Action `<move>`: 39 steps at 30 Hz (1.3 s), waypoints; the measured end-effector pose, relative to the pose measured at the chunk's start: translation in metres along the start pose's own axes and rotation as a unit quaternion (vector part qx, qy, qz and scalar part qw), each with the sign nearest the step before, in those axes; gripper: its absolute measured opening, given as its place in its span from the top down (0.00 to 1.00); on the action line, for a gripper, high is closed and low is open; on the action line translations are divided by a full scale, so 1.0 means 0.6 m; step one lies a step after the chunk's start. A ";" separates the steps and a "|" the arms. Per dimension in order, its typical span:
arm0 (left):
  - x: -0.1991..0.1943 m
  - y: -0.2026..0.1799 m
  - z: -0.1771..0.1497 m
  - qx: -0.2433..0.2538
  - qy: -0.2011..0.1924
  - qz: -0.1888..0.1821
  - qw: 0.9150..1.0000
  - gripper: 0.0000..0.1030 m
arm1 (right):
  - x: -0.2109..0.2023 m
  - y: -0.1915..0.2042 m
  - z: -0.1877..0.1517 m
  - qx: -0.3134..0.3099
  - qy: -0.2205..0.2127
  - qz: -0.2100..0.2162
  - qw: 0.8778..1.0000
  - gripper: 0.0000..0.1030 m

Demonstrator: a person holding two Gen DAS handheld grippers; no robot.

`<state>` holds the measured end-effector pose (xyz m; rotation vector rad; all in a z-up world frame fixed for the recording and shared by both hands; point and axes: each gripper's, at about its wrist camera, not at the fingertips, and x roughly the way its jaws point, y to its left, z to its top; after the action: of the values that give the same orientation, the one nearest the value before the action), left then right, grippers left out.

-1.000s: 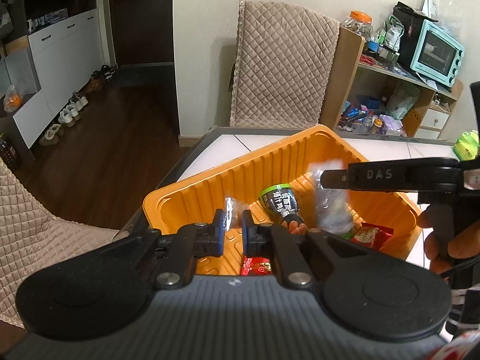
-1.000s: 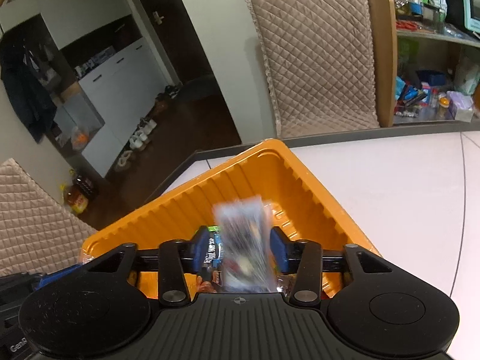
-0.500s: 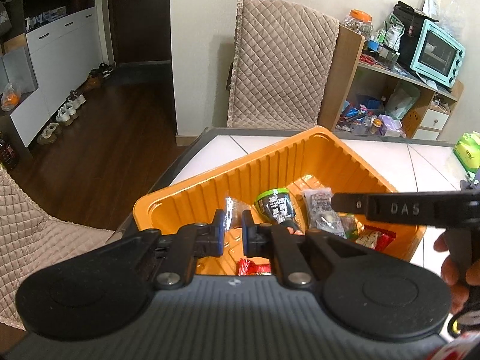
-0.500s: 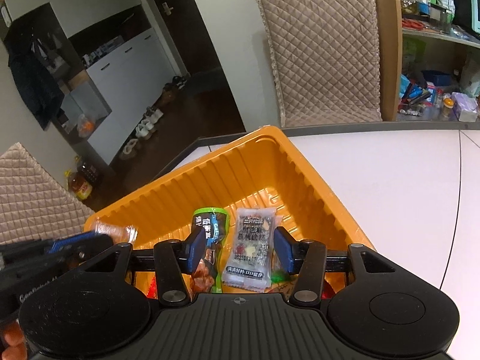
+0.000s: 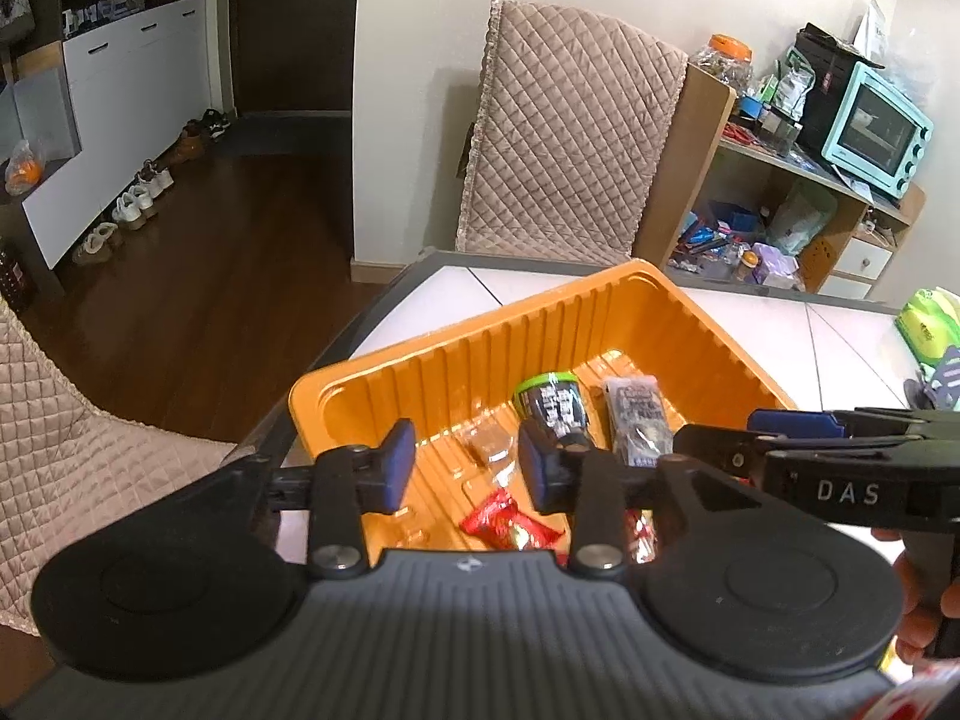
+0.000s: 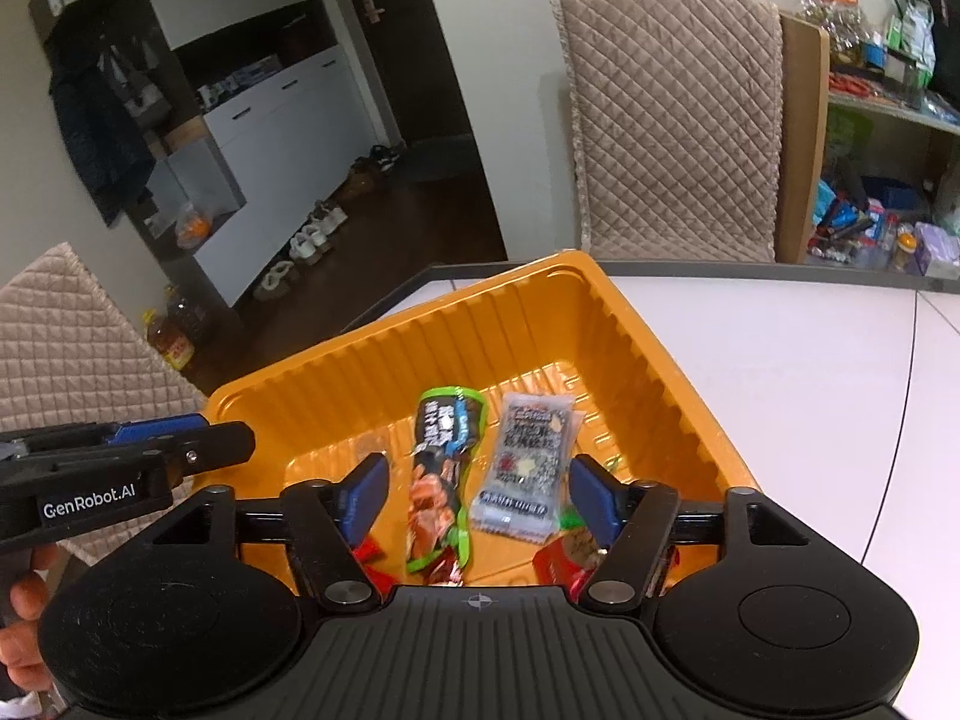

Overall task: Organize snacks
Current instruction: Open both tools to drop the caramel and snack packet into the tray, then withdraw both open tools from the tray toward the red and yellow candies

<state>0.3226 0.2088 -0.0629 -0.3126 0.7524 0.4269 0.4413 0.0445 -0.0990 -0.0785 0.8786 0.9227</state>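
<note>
Left gripper [image 5: 465,465] over near end of tray [image 5: 420,360]; fingers parting, nothing between them. Right gripper [image 6: 477,498] alongside, fingers spreading wider, also empty, pads clear of packets below.

In tray, near end: red wrappers [image 5: 510,525], small clear packet [image 5: 489,447]. Mid-floor: green-edged pouch [image 6: 444,468] and grey packet [image 6: 525,468] lying flat, side by side, just apart. Far half of tray bare.

Tray at bench [image 6: 780,360] corner. Beyond, on bench right edge: green bag [image 5: 927,324], not yet in tray.

Judged: several snacks binned, both hands free; green bag probably left. More may lie out of view
</note>
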 end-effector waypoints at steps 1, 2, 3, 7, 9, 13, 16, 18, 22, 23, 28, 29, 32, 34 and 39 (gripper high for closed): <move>-0.006 -0.001 -0.002 0.000 0.001 -0.002 1.000 0.66 | -0.005 0.003 -0.004 -0.004 0.000 0.000 1.000 0.33; -0.011 -0.002 -0.003 -0.001 0.002 -0.005 1.000 0.66 | -0.010 0.006 -0.007 -0.008 -0.001 -0.002 1.000 0.31; -0.016 -0.004 -0.004 -0.001 0.003 -0.005 1.000 0.65 | -0.014 0.009 -0.009 -0.010 -0.001 -0.002 1.000 0.31; -0.039 -0.009 -0.009 -0.002 0.011 -0.002 1.000 0.59 | -0.036 0.015 -0.020 -0.013 -0.005 -0.003 1.000 0.28; -0.051 -0.013 -0.012 -0.004 0.013 -0.002 1.000 0.56 | -0.048 0.016 -0.022 -0.012 -0.007 -0.004 1.000 0.28; -0.076 -0.017 -0.024 -0.006 0.020 -0.004 1.000 0.54 | -0.077 0.017 -0.032 -0.009 -0.014 -0.006 1.000 0.26; -0.094 -0.023 -0.035 -0.009 0.027 -0.007 1.000 0.54 | -0.099 0.016 -0.040 -0.002 -0.017 -0.008 1.000 0.25; -0.105 -0.030 -0.044 -0.005 0.033 -0.006 0.999 0.54 | -0.115 0.016 -0.048 0.002 -0.017 -0.008 1.000 0.25; -0.131 -0.037 -0.061 -0.003 0.037 -0.010 0.999 0.54 | -0.149 0.017 -0.068 0.013 -0.019 -0.012 1.000 0.25; -0.138 -0.039 -0.066 -0.002 0.037 -0.012 0.999 0.54 | -0.156 0.016 -0.072 0.016 -0.020 -0.013 1.000 0.25; -0.169 -0.052 -0.087 0.006 0.041 -0.018 0.999 0.54 | -0.199 0.016 -0.099 0.027 -0.025 -0.018 0.999 0.24; -0.175 -0.054 -0.092 0.006 0.042 -0.020 0.999 0.54 | -0.208 0.016 -0.106 0.029 -0.026 -0.021 0.999 0.24; -0.193 -0.062 -0.108 0.009 0.046 -0.025 0.999 0.54 | -0.234 0.015 -0.125 0.036 -0.026 -0.025 0.999 0.24; -0.205 -0.070 -0.119 0.013 0.048 -0.029 0.998 0.54 | -0.250 0.014 -0.138 0.041 -0.026 -0.028 0.998 0.24; -0.227 -0.087 -0.146 0.024 0.056 -0.037 0.997 0.53 | -0.287 0.012 -0.171 0.053 -0.026 -0.035 0.998 0.24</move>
<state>0.2073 0.0912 -0.0199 -0.3195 0.8561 0.3233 0.3211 -0.1075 -0.0458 0.0062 0.8700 0.8076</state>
